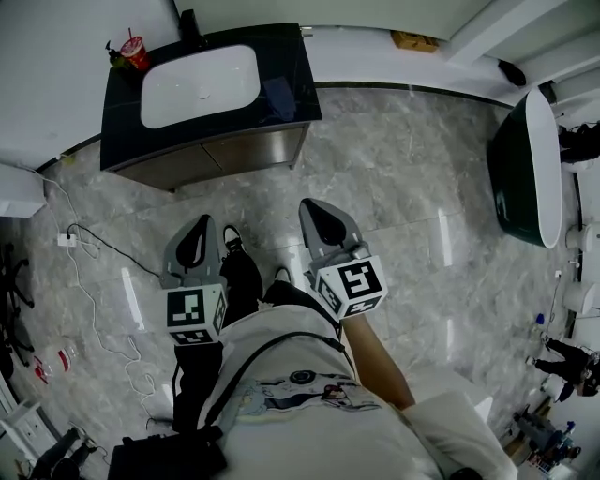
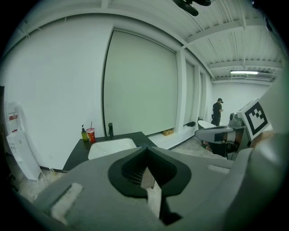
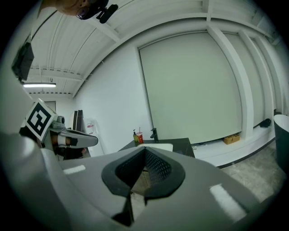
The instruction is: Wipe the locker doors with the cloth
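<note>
A person stands on a grey marble floor (image 1: 403, 178), seen from above, with a hand-held gripper in each hand pointing forward and slightly down. The left hand-held gripper (image 1: 202, 223) has its jaws together with nothing between them. The right hand-held gripper (image 1: 312, 206) is likewise closed and empty. Each carries a cube with square black-and-white markers near the hand.

Ahead stands a black-topped table (image 1: 286, 66) against the white wall, with a white sink (image 1: 199, 86) set into it, a dark faucet (image 1: 188, 22) behind, and a red cup (image 1: 134, 49) at its left corner. Brown cabinet doors (image 1: 234, 150) face the person below the top, well apart from both grippers. No view shows a cloth. A dark bathtub (image 1: 511, 178) stands to the right.
</note>
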`<state>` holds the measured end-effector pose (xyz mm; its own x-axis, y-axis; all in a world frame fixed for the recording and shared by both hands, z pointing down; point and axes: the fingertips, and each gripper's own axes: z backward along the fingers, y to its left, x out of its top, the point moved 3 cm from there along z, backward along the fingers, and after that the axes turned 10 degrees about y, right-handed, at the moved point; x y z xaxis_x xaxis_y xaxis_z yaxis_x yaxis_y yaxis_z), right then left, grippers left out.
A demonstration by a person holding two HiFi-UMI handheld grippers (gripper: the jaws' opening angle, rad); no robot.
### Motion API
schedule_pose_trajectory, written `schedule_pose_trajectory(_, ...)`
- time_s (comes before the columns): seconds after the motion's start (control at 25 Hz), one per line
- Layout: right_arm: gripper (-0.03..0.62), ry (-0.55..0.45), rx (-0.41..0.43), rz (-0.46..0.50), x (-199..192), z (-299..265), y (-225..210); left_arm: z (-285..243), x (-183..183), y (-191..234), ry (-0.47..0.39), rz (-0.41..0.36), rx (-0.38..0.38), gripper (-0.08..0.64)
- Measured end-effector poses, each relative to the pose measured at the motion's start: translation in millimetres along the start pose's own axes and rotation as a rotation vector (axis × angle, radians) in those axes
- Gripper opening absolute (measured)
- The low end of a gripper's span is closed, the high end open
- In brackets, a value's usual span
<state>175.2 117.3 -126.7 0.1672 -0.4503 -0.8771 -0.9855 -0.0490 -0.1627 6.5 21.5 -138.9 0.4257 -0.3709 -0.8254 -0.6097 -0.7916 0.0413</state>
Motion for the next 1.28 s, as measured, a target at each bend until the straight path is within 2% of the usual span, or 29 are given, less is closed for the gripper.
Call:
schedule_pose_trajectory(0.2,0.005,0.021,-0.041,-0.025,14,-46,-1,-45,34,37,-0.038,-0.001,-0.06,0.002)
schedule_pose_trajectory(0.36,0.005,0.026,-0.032,-0.014,42,-89,3,-71,75,71,-0.087,-0.054,-0.082,0.002)
schedule_pose_trajectory(0.44,0.005,0.034,-0.049,-0.011,52,-111,2,-82,85,89,-0.089,-0.06,-0.091,0.002)
schedule_pose_trajectory(0.64,0.005,0.103,-0.079,-0.053,50,-158,-9,-106,85,131,-0.044,-0.016,-0.087,0.002)
schedule_pose_trajectory(0.8,0.005,0.181,-0.083,-0.05,38,-187,-31,-126,86,146,-0.002,-0.004,-0.087,0.002)
schedule_pose_trajectory(1.08,0.006,0.263,-0.051,-0.046,27,-248,-94,-180,88,151,0.051,0.009,-0.02,0.002)
schedule_pose_trajectory(1.28,0.019,0.398,-0.007,-0.007,0,-297,-132,-216,76,143,0.135,0.046,-0.015,0.002)
